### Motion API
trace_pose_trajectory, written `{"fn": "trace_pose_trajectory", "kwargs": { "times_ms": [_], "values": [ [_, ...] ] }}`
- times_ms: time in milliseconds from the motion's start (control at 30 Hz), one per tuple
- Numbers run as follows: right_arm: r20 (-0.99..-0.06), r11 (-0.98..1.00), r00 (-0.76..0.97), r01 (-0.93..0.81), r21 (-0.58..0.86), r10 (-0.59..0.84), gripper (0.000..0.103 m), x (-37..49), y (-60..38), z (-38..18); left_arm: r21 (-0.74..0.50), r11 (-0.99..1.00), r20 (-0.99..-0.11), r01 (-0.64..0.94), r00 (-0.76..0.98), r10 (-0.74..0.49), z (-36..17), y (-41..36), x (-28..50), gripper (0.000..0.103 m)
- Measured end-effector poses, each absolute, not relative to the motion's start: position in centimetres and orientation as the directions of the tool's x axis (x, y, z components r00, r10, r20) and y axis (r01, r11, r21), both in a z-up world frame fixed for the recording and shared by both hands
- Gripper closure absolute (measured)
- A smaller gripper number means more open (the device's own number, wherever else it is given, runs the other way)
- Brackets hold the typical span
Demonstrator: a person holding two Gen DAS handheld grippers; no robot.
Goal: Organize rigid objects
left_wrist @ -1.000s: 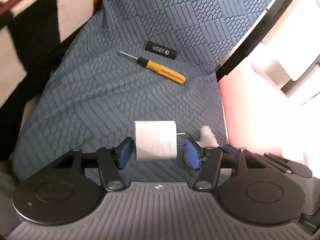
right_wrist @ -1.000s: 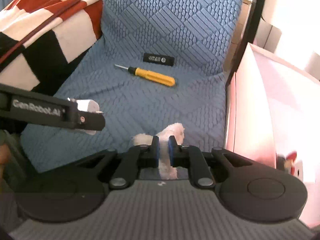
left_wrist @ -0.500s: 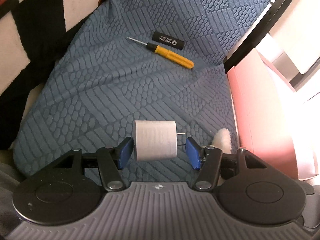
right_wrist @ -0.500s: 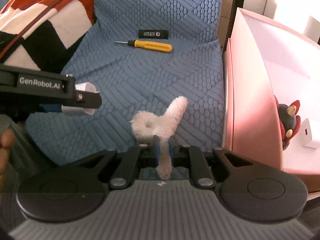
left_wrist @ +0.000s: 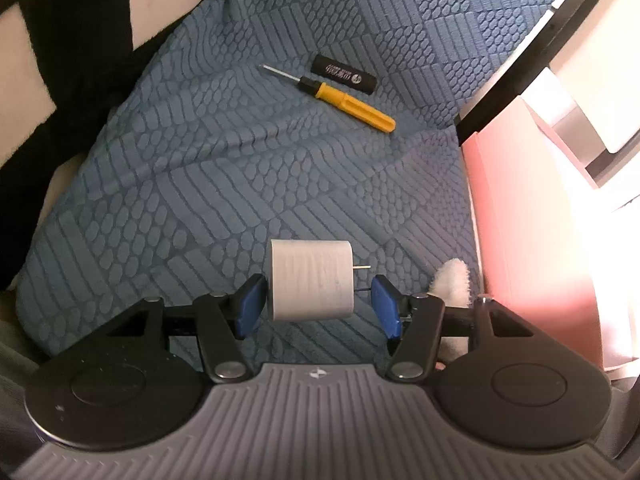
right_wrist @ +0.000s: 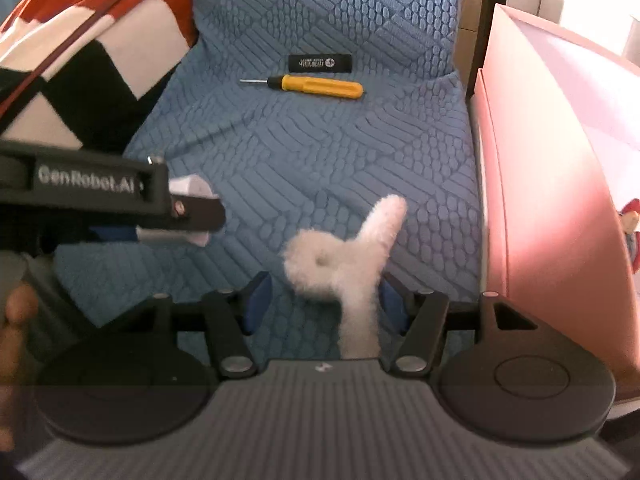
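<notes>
My left gripper (left_wrist: 316,308) is shut on a white cylinder (left_wrist: 311,280). One pad presses its flat end; thin metal pins on the other end reach the opposite pad. It hangs above the blue textured cushion (left_wrist: 240,184). In the right wrist view the same gripper (right_wrist: 176,210) comes in from the left with the cylinder (right_wrist: 190,186). My right gripper (right_wrist: 324,308) is opening. A white fluffy piece (right_wrist: 340,264) stands between its jaws and the pads are clear of it. A yellow screwdriver (right_wrist: 320,86) and a black oblong thing (right_wrist: 320,63) lie at the cushion's far end.
A pink box (right_wrist: 540,200) stands along the cushion's right side, with a small red toy (right_wrist: 630,220) inside. A red, black and white blanket (right_wrist: 80,40) covers the left. A hand (right_wrist: 16,320) shows at the left edge.
The right gripper's jaws have come apart from the fluffy piece they were pinching, and it now stands loose between them. The left gripper still holds the white cylinder.
</notes>
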State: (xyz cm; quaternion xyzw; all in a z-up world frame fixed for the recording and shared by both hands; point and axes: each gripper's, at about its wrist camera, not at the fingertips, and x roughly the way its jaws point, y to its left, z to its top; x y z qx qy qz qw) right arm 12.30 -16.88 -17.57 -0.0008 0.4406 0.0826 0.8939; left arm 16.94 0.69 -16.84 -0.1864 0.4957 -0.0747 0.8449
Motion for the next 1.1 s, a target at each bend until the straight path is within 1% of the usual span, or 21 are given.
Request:
{"fn": "trace_pose_trajectory", "kwargs": {
  "times_ms": [233, 267, 300, 367, 467, 500, 767, 900, 967, 1067, 1100],
  "values": [
    [-0.788, 0.989, 0.599, -0.121, 0.084, 0.14, 0.041, 12.8, -16.7, -18.3, -0.397, 0.916, -0.806, -0.062, 0.5, -0.315, -16.9, 0.7, 16.9, 0.039],
    [-0.787, 0.989, 0.601, -0.112, 0.092, 0.142, 0.041, 12.9, -16.8, -18.4, -0.397, 0.916, -0.806, -0.063, 0.502, -0.315, -16.8, 0.7, 16.8, 0.041],
    [-0.785, 0.99, 0.603, -0.104, 0.099, 0.142, 0.042, 12.9, -16.8, -18.4, -0.399, 0.915, -0.804, -0.063, 0.505, -0.315, -16.8, 0.7, 16.8, 0.045],
    [-0.782, 0.99, 0.608, -0.093, 0.105, 0.14, 0.042, 13.1, -16.9, -18.5, -0.41, 0.91, -0.798, -0.063, 0.508, -0.325, -16.7, 0.8, 16.9, 0.045],
    [-0.78, 0.993, 0.615, -0.088, 0.079, 0.117, 0.049, 13.2, -16.7, -18.7, -0.4, 0.915, -0.802, -0.061, 0.506, -0.317, -16.7, 0.6, 17.0, 0.045],
    [-0.778, 0.994, 0.62, -0.087, 0.06, 0.101, 0.053, 13.2, -16.6, -18.7, -0.4, 0.914, -0.804, -0.063, 0.502, -0.317, -16.8, 0.6, 17.1, 0.045],
    [-0.758, 0.999, 0.651, -0.044, 0.019, 0.043, 0.054, 13.0, -17.1, -17.9, -0.422, 0.903, -0.796, -0.079, 0.509, -0.328, -16.5, 1.6, 17.2, 0.045],
    [-0.769, 1.0, 0.639, -0.022, 0.016, 0.027, 0.054, 13.2, -17.6, -18.0, -0.442, 0.891, -0.794, -0.104, 0.508, -0.334, -16.5, 2.3, 17.3, 0.045],
    [-0.779, 1.0, 0.627, -0.017, 0.002, 0.013, 0.054, 13.2, -17.6, -18.3, -0.466, 0.877, -0.787, -0.119, 0.509, -0.349, -16.4, 2.8, 17.4, 0.044],
    [-0.782, 1.0, 0.623, -0.015, -0.004, 0.007, 0.054, 13.1, -17.6, -18.5, -0.491, 0.859, -0.786, -0.145, 0.498, -0.365, -16.7, 3.2, 17.5, 0.036],
    [-0.782, 1.0, 0.624, -0.017, -0.006, 0.005, 0.054, 13.1, -17.6, -18.6, -0.492, 0.858, -0.789, -0.149, 0.492, -0.367, -16.9, 3.2, 17.5, 0.036]
  ]
}}
